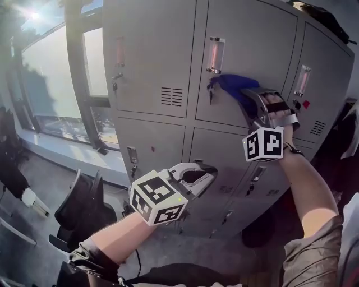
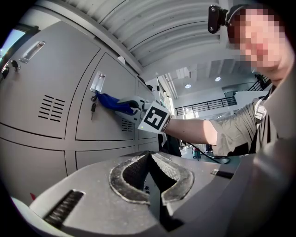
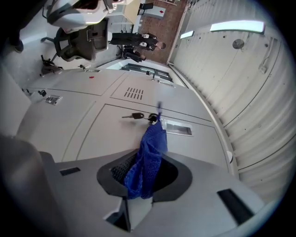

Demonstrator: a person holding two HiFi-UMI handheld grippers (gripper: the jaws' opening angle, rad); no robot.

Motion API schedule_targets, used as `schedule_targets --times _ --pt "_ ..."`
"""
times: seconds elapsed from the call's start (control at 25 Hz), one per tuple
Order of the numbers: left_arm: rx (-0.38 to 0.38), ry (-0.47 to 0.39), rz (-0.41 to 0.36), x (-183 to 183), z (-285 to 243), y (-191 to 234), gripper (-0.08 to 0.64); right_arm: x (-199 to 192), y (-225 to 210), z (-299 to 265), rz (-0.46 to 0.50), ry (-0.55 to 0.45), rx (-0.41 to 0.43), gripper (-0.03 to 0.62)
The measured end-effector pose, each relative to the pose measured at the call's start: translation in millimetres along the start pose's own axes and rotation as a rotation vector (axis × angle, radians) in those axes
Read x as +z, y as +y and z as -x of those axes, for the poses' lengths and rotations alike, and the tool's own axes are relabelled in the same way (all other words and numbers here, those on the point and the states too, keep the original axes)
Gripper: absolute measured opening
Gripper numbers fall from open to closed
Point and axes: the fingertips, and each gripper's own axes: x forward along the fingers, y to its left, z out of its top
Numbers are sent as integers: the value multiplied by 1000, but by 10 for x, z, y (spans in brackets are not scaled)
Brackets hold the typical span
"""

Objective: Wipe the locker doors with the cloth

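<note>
A bank of grey lockers fills the head view. My right gripper [image 1: 248,96] is shut on a blue cloth [image 1: 231,85] and holds it against the upper middle locker door [image 1: 252,45], beside its key [image 1: 211,92]. In the right gripper view the cloth [image 3: 148,157] hangs out from between the jaws toward the key [image 3: 134,116] and the handle recess [image 3: 178,128]. My left gripper [image 1: 210,171] is lower, in front of the lower locker doors, shut and empty. In the left gripper view its pads [image 2: 134,178] meet at the tip, and the cloth [image 2: 112,102] shows far off.
A large window [image 1: 50,78] is on the left, with a black office chair [image 1: 84,207] on the floor below it. A dark bag [image 1: 322,17] lies on top of the lockers. Each locker door has a small key and vent slots [image 1: 171,96].
</note>
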Motion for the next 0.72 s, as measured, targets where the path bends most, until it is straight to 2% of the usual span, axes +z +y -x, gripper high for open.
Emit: schedule_targets --times 0.28,0.44,0.6,0.72 --pt "-12 13 30 -112 -34 -34 8 90 809 151 -6 -19 111 77" --pt "-20 19 36 -163 -56 -47 8 108 1020 190 -8 -21 144 77" --pt "-22 27 43 -220 -53 -78 8 175 881 264 -25 -68 137 77" --pt "-23 19 39 -192 -80 -76 8 115 416 294 3 -84 75 75"
